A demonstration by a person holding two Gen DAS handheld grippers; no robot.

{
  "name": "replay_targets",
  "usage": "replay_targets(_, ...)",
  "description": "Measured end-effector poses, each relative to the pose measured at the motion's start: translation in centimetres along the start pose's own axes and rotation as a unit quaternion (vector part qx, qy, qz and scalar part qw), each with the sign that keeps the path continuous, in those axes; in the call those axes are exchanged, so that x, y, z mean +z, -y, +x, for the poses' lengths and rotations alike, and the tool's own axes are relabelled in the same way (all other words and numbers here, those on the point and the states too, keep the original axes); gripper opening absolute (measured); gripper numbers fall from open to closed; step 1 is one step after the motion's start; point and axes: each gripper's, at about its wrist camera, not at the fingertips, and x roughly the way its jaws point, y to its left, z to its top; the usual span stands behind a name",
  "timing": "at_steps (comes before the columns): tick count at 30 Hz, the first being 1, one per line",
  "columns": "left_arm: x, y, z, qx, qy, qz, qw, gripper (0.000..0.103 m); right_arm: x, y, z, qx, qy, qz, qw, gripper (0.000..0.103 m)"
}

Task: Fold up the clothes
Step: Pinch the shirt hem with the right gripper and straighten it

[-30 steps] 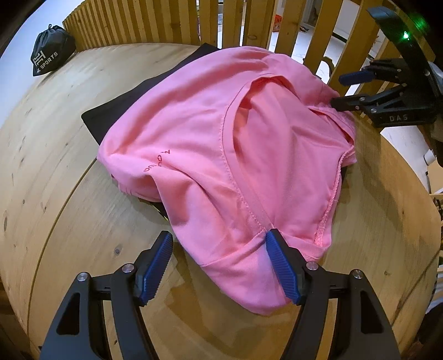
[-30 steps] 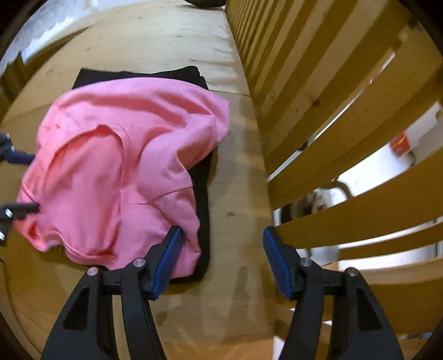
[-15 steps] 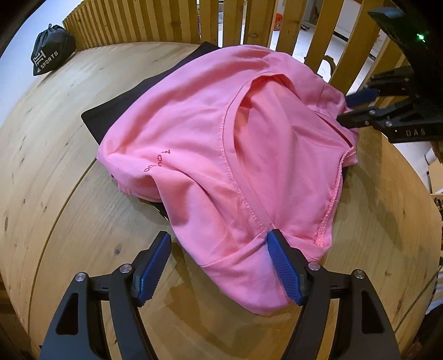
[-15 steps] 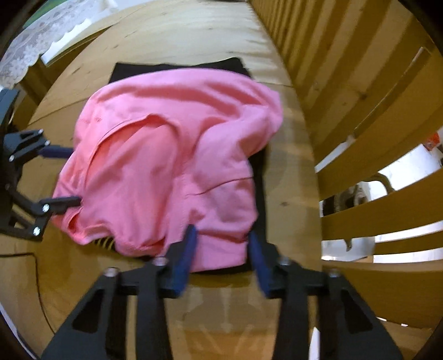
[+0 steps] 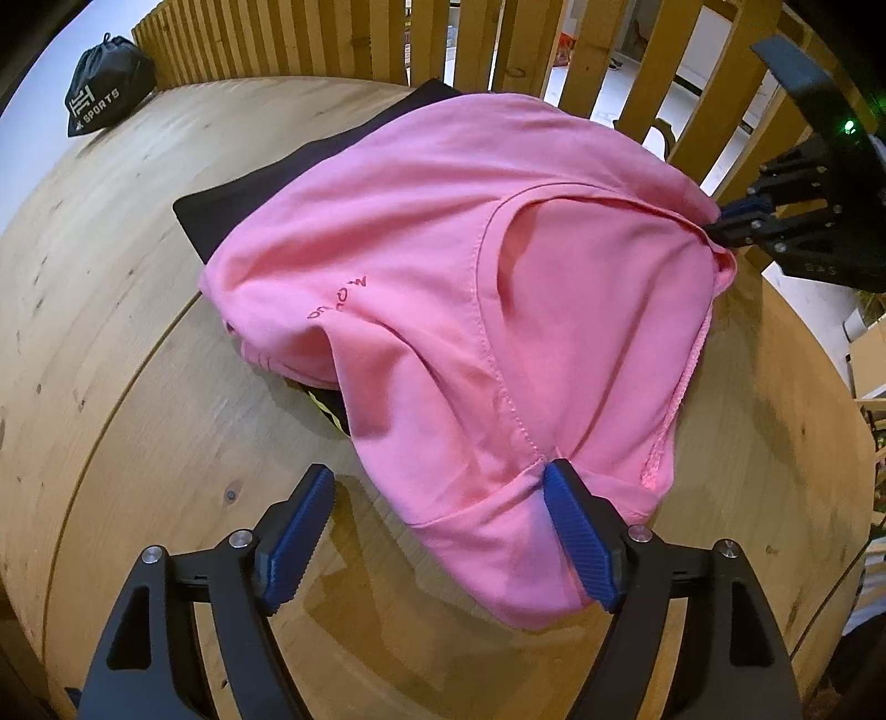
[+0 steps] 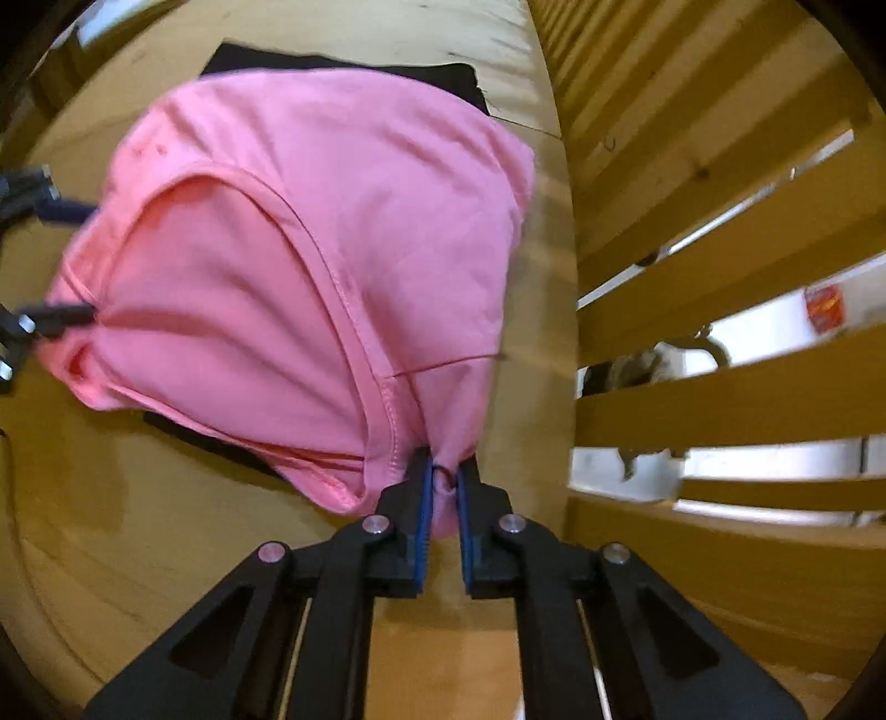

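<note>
A crumpled pink shirt [image 5: 443,277] lies on a folded black garment [image 5: 249,205] on the round wooden table [image 5: 111,332]. My left gripper [image 5: 437,482] straddles the shirt's near hem. Its jaws are opening: the right pad touches the cloth and the left pad stands clear. In the right wrist view the right gripper [image 6: 443,471] is closing, its pads pinching a corner of the pink shirt [image 6: 277,249] by the neckline seam. The same right gripper [image 5: 720,219] shows at the shirt's far right edge. The left gripper [image 6: 66,263] sits at the shirt's left side.
A wooden slatted fence [image 5: 332,39] runs along the table's far edge, close beside the right gripper [image 6: 692,166]. A black drawstring sports bag [image 5: 105,83] sits at the table's far left. Bare wood [image 5: 775,443] surrounds the clothes.
The right gripper moved in over the shirt's corner and its jaws closed onto the pink cloth. The left gripper stayed put with its jaws spreading slightly.
</note>
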Motion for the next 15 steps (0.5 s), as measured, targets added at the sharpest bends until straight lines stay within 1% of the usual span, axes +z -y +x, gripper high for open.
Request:
replay_targets(1, 0.1, 0.0, 0.0, -0.002, -0.006, 0.000, 1.0000, 0.078, 0.1, -0.2, -0.9, -0.010, 0.012, 0.000, 1.000, 0.015)
replay_targets(2, 0.2, 0.1, -0.1, -0.005, -0.019, 0.008, 0.9998, 0.076, 0.5, -0.3, -2.2, -0.020, 0.033, -0.002, 0.999, 0.027)
replay_targets(3, 0.3, 0.2, -0.4, -0.008, -0.026, 0.019, 0.9994, 0.069, 0.9, -0.3, -3.2, -0.023, 0.056, -0.005, 0.998, 0.043)
replay_targets(4, 0.5, 0.2, -1.0, -0.011, -0.023, 0.027, 0.9993, 0.067, 1.3, -0.3, -4.2, -0.026, 0.079, -0.008, 0.997, 0.049)
replay_targets(5, 0.7, 0.0, -1.7, -0.011, -0.013, 0.026, 0.9995, 0.067, 1.8, -0.3, -4.9, -0.026, 0.097, -0.008, 0.995, 0.052)
replay_targets(7, 1.6, -0.9, -3.0, -0.003, 0.016, 0.006, 0.9998, 0.067, 3.1, -0.3, -5.4, -0.017, 0.123, 0.002, 0.992, 0.052)
replay_targets(8, 2.2, -1.4, -3.5, -0.002, 0.033, -0.006, 0.9994, 0.067, 3.8, -0.4, -5.2, -0.013, 0.128, 0.008, 0.992, 0.052)
replay_targets(9, 2.8, -1.8, -3.8, -0.003, 0.051, -0.019, 0.9985, 0.067, 4.4, -0.5, -4.3, -0.009, 0.123, 0.011, 0.992, 0.052)
replay_targets(10, 3.3, -1.9, -3.5, -0.001, 0.053, -0.021, 0.9983, 0.067, 4.7, -0.7, -3.2, -0.004, 0.117, 0.012, 0.993, 0.052)
replay_targets(12, 4.1, -1.9, -2.2, 0.002, 0.042, -0.015, 0.9990, 0.067, 5.7, -1.7, -1.2, 0.013, 0.105, 0.014, 0.994, 0.052)
replay_targets(14, 3.8, -1.8, 0.1, 0.014, -0.001, -0.004, 0.9999, 0.067, 6.1, -2.1, 1.4, 0.027, 0.086, 0.017, 0.996, 0.052)
replay_targets(15, 3.5, -1.8, 0.4, 0.011, -0.011, -0.002, 0.9999, 0.068, 5.9, -2.5, 2.4, 0.032, 0.079, 0.016, 0.996, 0.052)
